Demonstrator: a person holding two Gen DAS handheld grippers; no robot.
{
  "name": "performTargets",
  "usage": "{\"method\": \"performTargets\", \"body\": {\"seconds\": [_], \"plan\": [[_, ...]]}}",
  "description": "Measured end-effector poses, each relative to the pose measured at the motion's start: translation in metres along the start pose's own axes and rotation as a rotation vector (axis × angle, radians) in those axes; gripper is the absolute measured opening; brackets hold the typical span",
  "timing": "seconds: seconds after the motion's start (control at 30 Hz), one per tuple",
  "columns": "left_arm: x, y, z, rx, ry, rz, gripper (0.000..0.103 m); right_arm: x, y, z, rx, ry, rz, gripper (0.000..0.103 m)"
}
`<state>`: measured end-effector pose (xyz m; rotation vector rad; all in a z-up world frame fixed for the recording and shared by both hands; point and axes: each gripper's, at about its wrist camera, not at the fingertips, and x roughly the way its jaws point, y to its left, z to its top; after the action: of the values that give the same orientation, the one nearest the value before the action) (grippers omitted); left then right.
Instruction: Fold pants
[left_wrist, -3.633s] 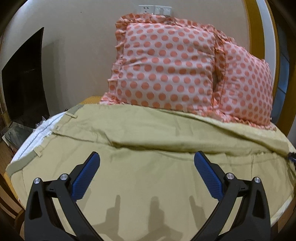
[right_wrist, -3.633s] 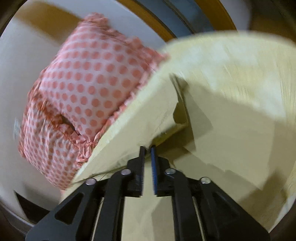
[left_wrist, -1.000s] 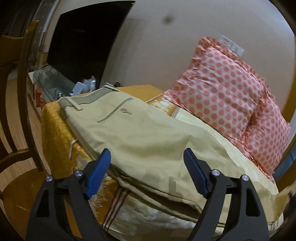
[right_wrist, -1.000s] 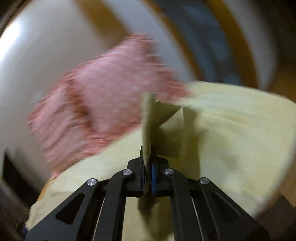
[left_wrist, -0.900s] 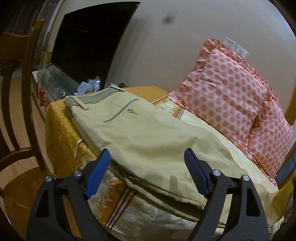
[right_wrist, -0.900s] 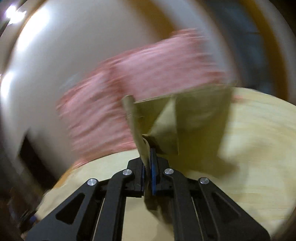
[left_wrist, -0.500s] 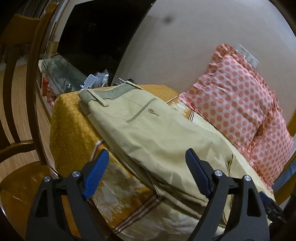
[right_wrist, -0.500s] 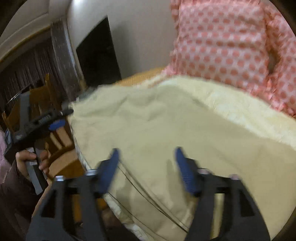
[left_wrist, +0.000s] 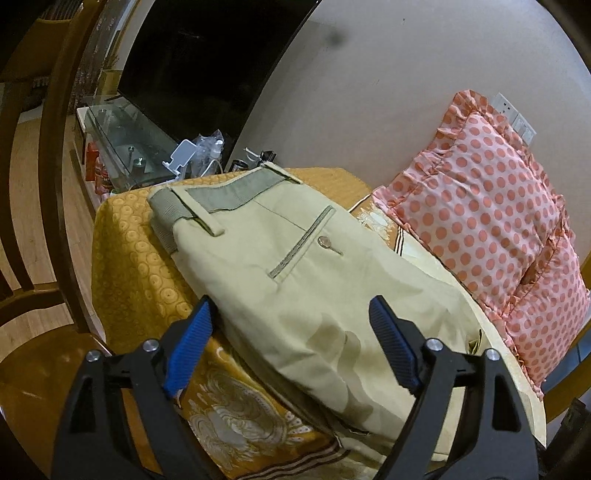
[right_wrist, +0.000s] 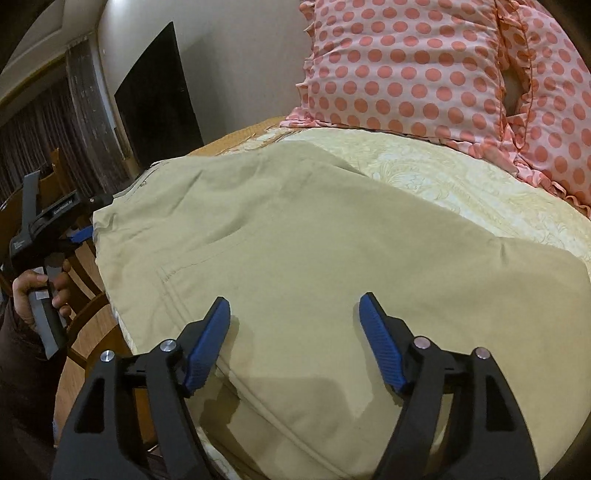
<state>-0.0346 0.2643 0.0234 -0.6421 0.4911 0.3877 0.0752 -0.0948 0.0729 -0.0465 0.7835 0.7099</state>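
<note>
The left gripper (left_wrist: 288, 343) hangs with its jaws spread wide and holds nothing, just above the near edge of the pants (left_wrist: 295, 280). The right gripper (right_wrist: 295, 339) is likewise released, its blue pads (right_wrist: 380, 343) apart over the tan cloth with nothing between them.

The pants lie flat on the yellow patterned bedspread (left_wrist: 129, 266), legs laid 1 on the other, so the lengthwise fold looks done. The crosswise folds, bringing the leg end toward the waistband (left_wrist: 225, 195), still seem left to do.

Only the left view shows the waistband, belt loops and buttoned back pocket (left_wrist: 306, 245) at the far left. Only the right view shows the person's hand (right_wrist: 37, 291) gripping the other tool, and the broad smooth leg cloth near the spotted pillows (right_wrist: 424, 66).
</note>
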Motion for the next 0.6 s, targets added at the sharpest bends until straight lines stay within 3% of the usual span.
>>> {"method": "performTargets", "body": {"seconds": [0.03,0.1,0.17,0.2,0.27,0.33,0.4,0.53,0.57,0.6], "plan": [[0.001,0.001,0.001,-0.014,0.014,-0.016,0.069,0.0,0.002,-0.001,-0.001,0.0,0.002,0.078],[0.007,0.008,0.003,-0.082,0.053,-0.06,0.038,0.018,0.001,0.005,0.0,0.001,0.009,0.079],[0.012,0.018,0.006,-0.146,0.063,-0.066,0.019,0.018,0.0,0.006,0.007,-0.002,0.017,0.079],[0.012,0.02,0.009,-0.165,0.066,-0.079,0.015,0.016,-0.001,0.005,0.014,-0.008,0.025,0.079],[0.009,0.007,0.016,-0.101,0.049,-0.057,0.012,0.012,-0.005,0.004,0.038,-0.022,0.041,0.079],[0.0,-0.025,0.023,0.041,-0.007,-0.019,0.01,-0.001,-0.015,0.003,0.08,-0.057,0.048,0.079],[-0.015,-0.075,0.029,0.22,-0.069,-0.038,0.009,-0.021,-0.033,0.002,0.139,-0.112,0.038,0.079],[-0.052,-0.187,0.004,0.579,-0.147,-0.236,0.009,-0.072,-0.076,-0.006,0.268,-0.252,-0.055,0.081],[-0.065,-0.221,-0.019,0.702,-0.139,-0.349,0.009,-0.083,-0.085,-0.009,0.296,-0.28,-0.084,0.083],[-0.07,-0.237,-0.035,0.766,-0.118,-0.413,0.009,-0.098,-0.099,-0.014,0.342,-0.318,-0.121,0.085]]}}
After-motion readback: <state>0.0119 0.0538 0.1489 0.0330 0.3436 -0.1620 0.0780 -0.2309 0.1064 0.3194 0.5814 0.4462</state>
